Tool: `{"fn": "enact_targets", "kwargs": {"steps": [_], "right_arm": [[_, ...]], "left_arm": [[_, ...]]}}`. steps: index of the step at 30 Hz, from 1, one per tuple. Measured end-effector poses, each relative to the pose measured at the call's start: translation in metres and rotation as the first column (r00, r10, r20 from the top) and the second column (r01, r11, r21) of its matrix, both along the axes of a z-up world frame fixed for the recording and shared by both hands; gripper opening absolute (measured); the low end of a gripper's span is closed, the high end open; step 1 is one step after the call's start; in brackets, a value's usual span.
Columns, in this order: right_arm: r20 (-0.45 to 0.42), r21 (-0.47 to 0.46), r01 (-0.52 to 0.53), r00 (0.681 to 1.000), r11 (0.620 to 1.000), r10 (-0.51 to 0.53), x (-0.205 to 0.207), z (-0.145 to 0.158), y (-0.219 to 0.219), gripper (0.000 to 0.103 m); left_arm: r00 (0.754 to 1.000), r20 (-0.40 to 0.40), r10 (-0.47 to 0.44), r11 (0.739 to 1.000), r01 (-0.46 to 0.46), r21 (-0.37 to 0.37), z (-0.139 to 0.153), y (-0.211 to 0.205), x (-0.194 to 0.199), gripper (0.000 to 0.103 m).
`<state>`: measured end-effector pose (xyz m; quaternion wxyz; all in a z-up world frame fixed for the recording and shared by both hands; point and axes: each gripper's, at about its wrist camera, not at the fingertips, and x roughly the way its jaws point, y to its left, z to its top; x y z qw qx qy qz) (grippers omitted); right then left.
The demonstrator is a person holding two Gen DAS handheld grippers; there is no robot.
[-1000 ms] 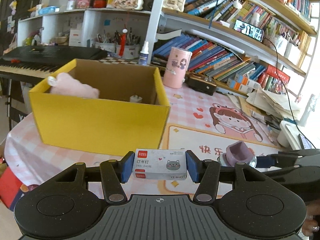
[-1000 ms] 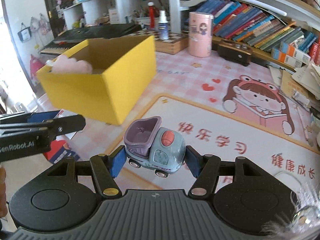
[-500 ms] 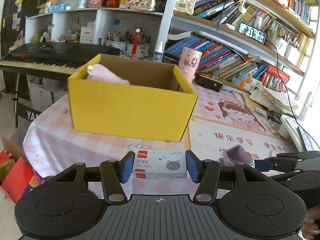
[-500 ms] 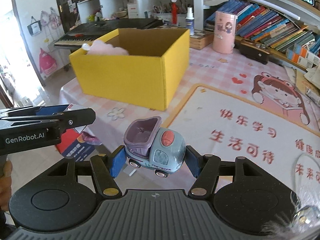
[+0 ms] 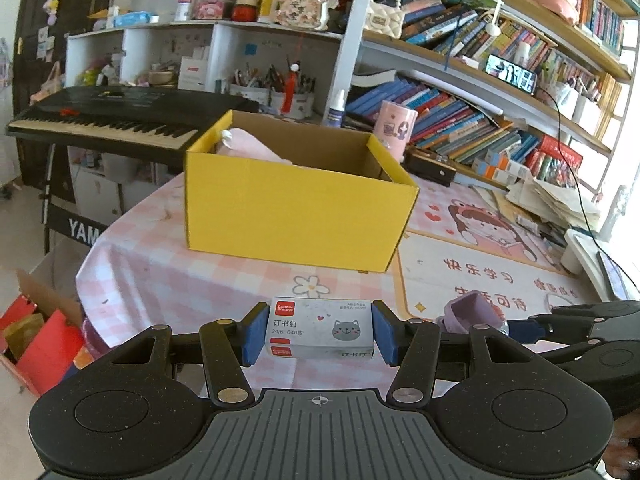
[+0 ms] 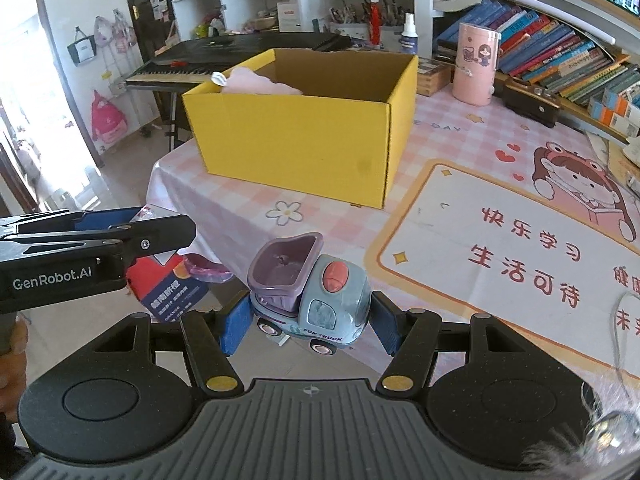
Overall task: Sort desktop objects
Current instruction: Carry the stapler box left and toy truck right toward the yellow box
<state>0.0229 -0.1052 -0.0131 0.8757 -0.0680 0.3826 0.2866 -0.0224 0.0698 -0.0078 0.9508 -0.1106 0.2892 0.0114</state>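
Yellow box on the counter already holds something pink. Left hand-held gripper pinches a staple box, right hand-held gripper pinches a toy truck; both hang short of the box, not yet dropped in.

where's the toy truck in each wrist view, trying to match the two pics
Left wrist view: only the toy truck's purple bed shows, low right, beside the right hand-held gripper.
Right wrist view: the toy truck sits low centre, clamped in the right hand-held gripper.
Shared landmark: the yellow box on the pink tablecloth.
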Motion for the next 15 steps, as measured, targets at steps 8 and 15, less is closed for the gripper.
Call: {"fn": "enact_targets", "kwargs": {"steps": [8, 15], "right_arm": [[0.016, -0.006, -0.023, 1.000, 1.000, 0.023, -0.0029, 0.0041, 0.0097, 0.061], [0.021, -0.005, -0.016, 1.000, 1.000, 0.017, -0.0004, 0.0067, 0.0113, 0.061]], "left_arm": [[1.000, 0.018, 0.017, 1.000, -0.017, 0.001, 0.0031, 0.0064, -0.0059, 0.054], [1.000, 0.024, 0.017, 1.000, -0.017, 0.001, 0.0042, 0.0072, -0.0043, 0.054]]}}
